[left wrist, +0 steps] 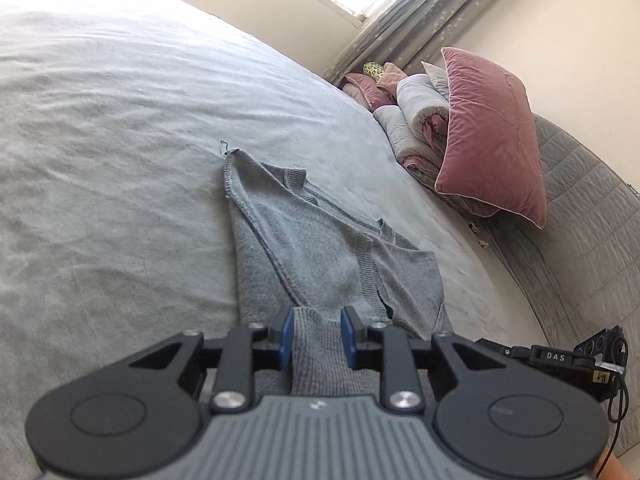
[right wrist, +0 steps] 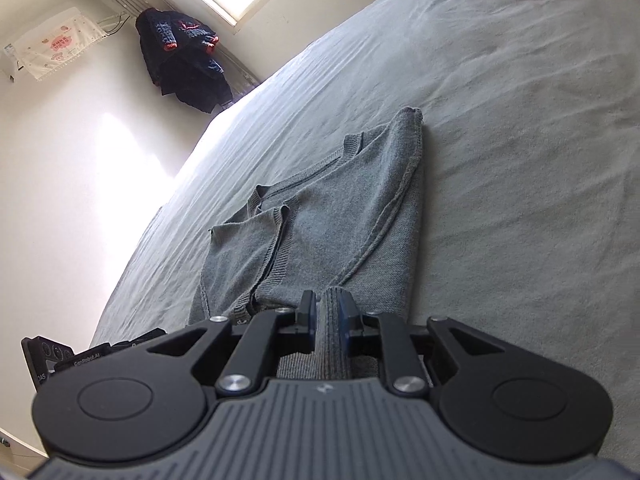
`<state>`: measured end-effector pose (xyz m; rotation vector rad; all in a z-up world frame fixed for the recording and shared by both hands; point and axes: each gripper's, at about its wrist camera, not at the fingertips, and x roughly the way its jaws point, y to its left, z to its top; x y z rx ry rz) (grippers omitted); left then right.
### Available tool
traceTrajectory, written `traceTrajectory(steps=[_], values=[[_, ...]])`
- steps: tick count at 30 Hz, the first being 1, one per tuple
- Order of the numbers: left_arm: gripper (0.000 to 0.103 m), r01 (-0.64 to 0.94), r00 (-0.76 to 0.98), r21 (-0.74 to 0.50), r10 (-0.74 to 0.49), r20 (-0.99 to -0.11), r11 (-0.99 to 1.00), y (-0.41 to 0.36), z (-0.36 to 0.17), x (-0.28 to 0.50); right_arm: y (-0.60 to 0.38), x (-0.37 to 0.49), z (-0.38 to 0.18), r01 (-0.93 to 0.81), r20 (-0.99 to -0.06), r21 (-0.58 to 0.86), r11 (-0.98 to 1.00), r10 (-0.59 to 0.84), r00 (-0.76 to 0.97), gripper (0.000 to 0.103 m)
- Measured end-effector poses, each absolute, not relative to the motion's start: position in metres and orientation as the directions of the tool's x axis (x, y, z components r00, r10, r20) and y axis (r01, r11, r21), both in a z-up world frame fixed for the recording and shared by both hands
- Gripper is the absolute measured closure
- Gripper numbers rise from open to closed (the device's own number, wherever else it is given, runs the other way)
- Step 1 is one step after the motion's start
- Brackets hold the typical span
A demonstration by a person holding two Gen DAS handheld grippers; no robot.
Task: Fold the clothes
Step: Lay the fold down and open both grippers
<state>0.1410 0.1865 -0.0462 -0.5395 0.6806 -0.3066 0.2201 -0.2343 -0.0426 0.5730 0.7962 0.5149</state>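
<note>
A grey knitted sweater (left wrist: 320, 248) lies partly folded on a pale grey bedspread (left wrist: 120, 120), its sleeves laid across the body so that the ribbed cuffs and neckline band show on top. Its ribbed hem runs toward both cameras and lies between the fingers of each tool. A loose thread sticks out from the far corner of the knit in the left wrist view.

The left gripper (left wrist: 317, 334) has its blue pads a moderate way apart, with a band of the ribbed hem lying in the gap. The fabric fills most of the space, but the pads do not clearly press on it.

The right gripper (right wrist: 326, 312) stands narrower. A raised ridge of the ribbed hem sits between its pads and appears to touch both, so this tool looks to have the cloth pinched.

In the right wrist view the sweater (right wrist: 328, 216) lies near the middle of the bed, with the bedspread (right wrist: 520, 120) wrinkled around it.

Toward the head of the bed, well apart from the sweater, a pink velvet pillow (left wrist: 492, 136) leans on a rolled quilt (left wrist: 416, 116). Beyond them a patterned curtain (left wrist: 424, 8) hangs beside a bright window. In the right wrist view, dark clothes (right wrist: 180, 60) hang in the far corner of the room.
</note>
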Motion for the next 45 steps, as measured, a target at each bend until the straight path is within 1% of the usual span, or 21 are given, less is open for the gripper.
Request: traceTrajectory(steps=[3, 6, 9, 10, 11, 12, 14, 16, 17, 18, 19, 20, 21, 23, 25, 31, 33, 35, 37, 40, 45], values=[[0.079, 0.153, 0.730, -0.538, -0.462, -0.504, 0.829, 0.174, -0.042, 0.141, -0.225, 0.215, -0.037, -0.242, -0.504, 0.624, 0.743, 0.620, 0.602, 0.084], [0.079, 0.195, 0.703, -0.495, -0.473, -0.532, 0.847, 0.161, -0.050, 0.143, -0.215, 0.212, -0.039, -0.287, -0.507, 0.597, 0.749, 0.629, 0.589, 0.084], [0.079, 0.199, 0.692, -0.436, -0.441, -0.571, 0.878, 0.154, -0.062, 0.145, -0.205, 0.214, -0.049, -0.309, -0.539, 0.556, 0.772, 0.618, 0.573, 0.084], [0.083, 0.195, 0.697, -0.419, -0.426, -0.577, 0.887, 0.154, -0.066, 0.146, -0.203, 0.214, -0.054, -0.308, -0.553, 0.542, 0.782, 0.608, 0.570, 0.084], [0.083, 0.193, 0.700, -0.420, -0.424, -0.574, 0.887, 0.156, -0.068, 0.146, -0.202, 0.215, -0.059, -0.302, -0.563, 0.532, 0.791, 0.597, 0.572, 0.086], [0.083, 0.190, 0.704, -0.421, -0.422, -0.572, 0.887, 0.158, -0.070, 0.147, -0.203, 0.216, -0.064, -0.296, -0.569, 0.523, 0.799, 0.586, 0.576, 0.089], [0.083, 0.177, 0.704, -0.436, -0.423, -0.570, 0.882, 0.163, -0.071, 0.147, -0.205, 0.217, -0.067, -0.285, -0.569, 0.531, 0.798, 0.586, 0.577, 0.098], [0.083, 0.164, 0.699, -0.447, -0.423, -0.576, 0.880, 0.166, -0.068, 0.146, -0.209, 0.217, -0.067, -0.275, -0.566, 0.544, 0.792, 0.589, 0.577, 0.098], [0.083, 0.161, 0.697, -0.443, -0.419, -0.582, 0.882, 0.166, -0.065, 0.144, -0.210, 0.217, -0.068, -0.270, -0.564, 0.551, 0.790, 0.591, 0.576, 0.093], [0.079, 0.159, 0.693, -0.439, -0.417, -0.588, 0.884, 0.167, -0.062, 0.143, -0.212, 0.216, -0.066, -0.272, -0.565, 0.551, 0.789, 0.592, 0.575, 0.086], [0.071, 0.155, 0.687, -0.431, -0.411, -0.599, 0.889, 0.168, -0.060, 0.140, -0.213, 0.214, -0.063, -0.276, -0.567, 0.548, 0.790, 0.593, 0.571, 0.085], [0.067, 0.151, 0.681, -0.424, -0.405, -0.610, 0.893, 0.169, -0.057, 0.138, -0.215, 0.212, -0.060, -0.280, -0.570, 0.548, 0.788, 0.597, 0.564, 0.078], [0.062, 0.147, 0.675, -0.417, -0.399, -0.621, 0.897, 0.170, -0.054, 0.135, -0.217, 0.210, -0.057, -0.284, -0.573, 0.551, 0.785, 0.603, 0.555, 0.065], [0.062, 0.132, 0.660, -0.411, -0.389, -0.643, 0.902, 0.175, -0.049, 0.128, -0.222, 0.204, -0.052, -0.281, -0.584, 0.556, 0.782, 0.608, 0.537, 0.053], [0.059, 0.115, 0.643, -0.424, -0.392, -0.658, 0.899, 0.184, -0.045, 0.120, -0.228, 0.198, -0.049, -0.270, -0.600, 0.556, 0.786, 0.604, 0.525, 0.052], [0.045, 0.036, 0.571, -0.547, -0.466, -0.676, 0.836, 0.214, -0.045, 0.092, -0.255, 0.173, -0.049, -0.192, -0.641, 0.584, 0.789, 0.593, 0.487, 0.051], [0.043, 0.013, 0.560, -0.599, -0.502, -0.659, 0.801, 0.221, -0.045, 0.081, -0.264, 0.166, -0.052, -0.161, -0.640, 0.625, 0.764, 0.619, 0.455, 0.050], [0.039, 0.001, 0.546, -0.654, -0.549, -0.634, 0.756, 0.226, -0.047, 0.071, -0.272, 0.158, -0.054, -0.135, -0.635, 0.660, 0.739, 0.644, 0.426, 0.049], [0.037, -0.006, 0.518, -0.697, -0.594, -0.615, 0.717, 0.228, -0.051, 0.065, -0.276, 0.149, -0.054, -0.120, -0.638, 0.672, 0.730, 0.654, 0.407, 0.049], [0.035, -0.018, 0.493, -0.719, -0.620, -0.611, 0.695, 0.227, -0.059, 0.058, -0.280, 0.140, -0.053, -0.121, -0.639, 0.676, 0.727, 0.660, 0.395, 0.049], [0.036, -0.039, 0.486, -0.693, -0.592, -0.643, 0.720, 0.219, -0.063, 0.060, -0.273, 0.138, -0.054, -0.116, -0.634, 0.685, 0.719, 0.668, 0.390, 0.049]])
